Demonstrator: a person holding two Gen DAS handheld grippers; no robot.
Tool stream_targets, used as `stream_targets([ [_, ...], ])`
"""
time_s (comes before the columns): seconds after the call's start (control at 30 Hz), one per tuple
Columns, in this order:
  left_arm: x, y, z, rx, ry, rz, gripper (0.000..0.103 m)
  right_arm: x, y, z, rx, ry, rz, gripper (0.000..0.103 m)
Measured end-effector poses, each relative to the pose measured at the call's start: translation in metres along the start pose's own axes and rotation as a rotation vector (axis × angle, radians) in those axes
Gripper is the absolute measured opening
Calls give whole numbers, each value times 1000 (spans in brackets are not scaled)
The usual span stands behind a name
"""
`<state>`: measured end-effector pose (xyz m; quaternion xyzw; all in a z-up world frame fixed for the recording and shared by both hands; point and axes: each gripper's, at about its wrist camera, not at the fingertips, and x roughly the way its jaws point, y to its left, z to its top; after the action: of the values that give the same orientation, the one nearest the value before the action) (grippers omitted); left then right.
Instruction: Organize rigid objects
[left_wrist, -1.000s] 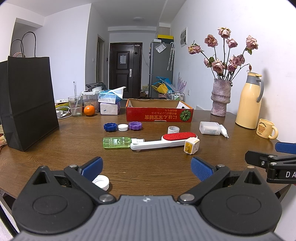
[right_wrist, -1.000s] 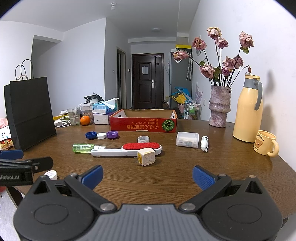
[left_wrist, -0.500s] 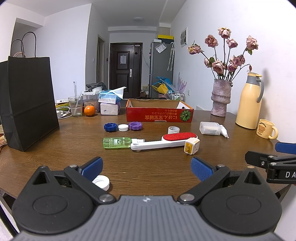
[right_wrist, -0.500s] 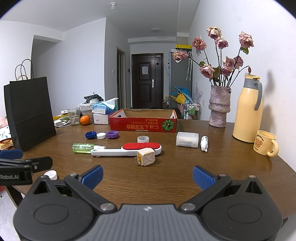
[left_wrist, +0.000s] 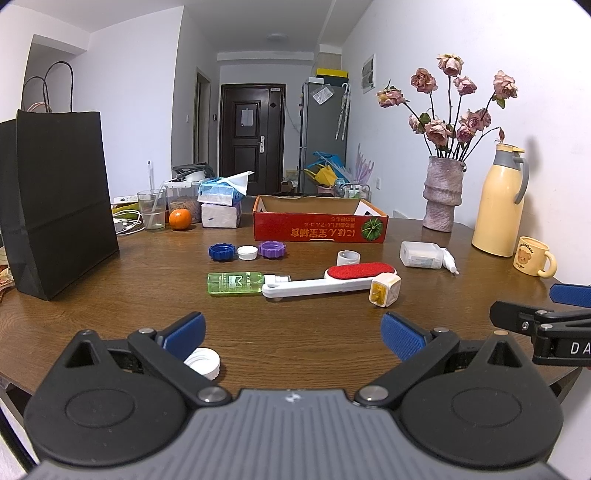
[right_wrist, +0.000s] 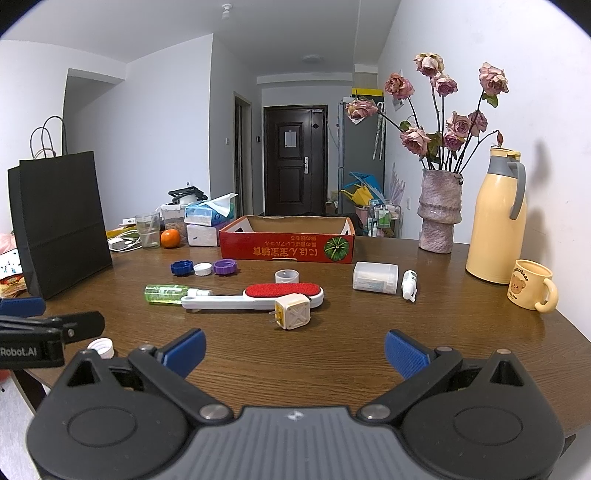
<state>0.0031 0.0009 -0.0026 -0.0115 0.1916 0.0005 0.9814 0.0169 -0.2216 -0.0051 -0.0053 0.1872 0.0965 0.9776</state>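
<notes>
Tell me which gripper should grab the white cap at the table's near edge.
Left. The white cap lies right beside the left gripper, whose jaws are open and empty; the right gripper sits farther away.

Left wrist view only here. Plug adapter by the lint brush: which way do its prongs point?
Observer: In the right wrist view, the plug adapter has its prongs sticking out to the left.
Operator: Is the white bottle touching the clear box?
Observer: No. The white bottle lies just right of the clear box, with a narrow gap between them.
Operator: I only see one finger of the right gripper.
Observer: The right gripper is wide open and holds nothing.
</notes>
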Motion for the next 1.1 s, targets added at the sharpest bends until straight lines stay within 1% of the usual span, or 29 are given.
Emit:
stream_targets([
  [0.1, 2, 12, -4, -6, 5, 11, 103, 2, 0, -2, 0, 1, 3, 103],
  [0.33, 17, 20, -10, -10, 26, 45, 103, 18, -1, -6, -4, 28, 0, 103],
  [0.63, 45, 35, -20, -35, 77, 92, 103, 48, -2, -7, -13, 69, 2, 103],
  [0.9, 71, 58, -29, -73, 124, 146, 102, 73, 0, -10, -16, 99, 7, 103],
  [0.93, 74, 60, -31, -77, 130, 151, 102, 76, 0, -10, -17, 104, 8, 103],
  [1.03, 84, 66, -34, -81, 146, 160, 95, 85, 1, -11, -18, 117, 8, 103],
  [1.1, 89, 70, -36, -85, 158, 164, 92, 92, 2, -12, -19, 125, 8, 103],
])
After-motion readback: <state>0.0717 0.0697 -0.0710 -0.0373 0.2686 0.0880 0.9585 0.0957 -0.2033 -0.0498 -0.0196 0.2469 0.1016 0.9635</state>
